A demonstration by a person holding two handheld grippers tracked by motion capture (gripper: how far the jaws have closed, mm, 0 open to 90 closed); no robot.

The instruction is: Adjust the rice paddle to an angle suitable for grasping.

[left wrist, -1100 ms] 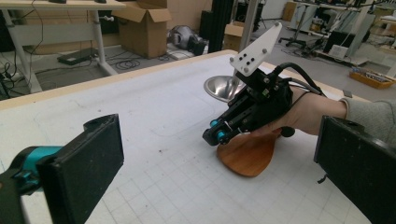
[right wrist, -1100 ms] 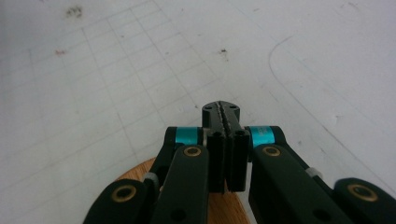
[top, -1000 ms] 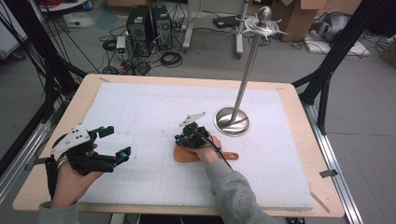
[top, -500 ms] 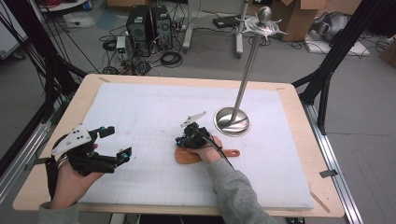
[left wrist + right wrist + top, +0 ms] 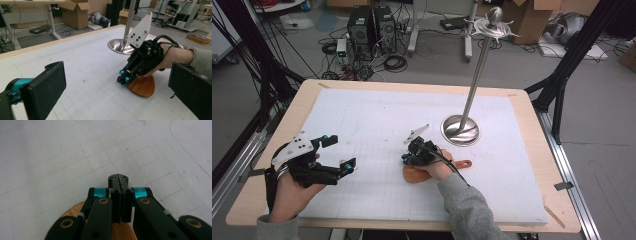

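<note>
Since 1 second ago almost nothing changes: the right claw [image 5: 408, 156] stays low over the wooden paddle [image 5: 414, 174], and the left claw [image 5: 343, 154] stays near the desk's [image 5: 532, 107] left edge. This suggests the grasp of the paddle is not yet made. The right claw's 2 jaws are pressed together with nothing between them, tips pointing down at the white mat [image 5: 377, 115]. The left claw's jaws stand wide apart, empty. The paddle lies flat under the right hand, near the metal stand [image 5: 460, 129].
</note>
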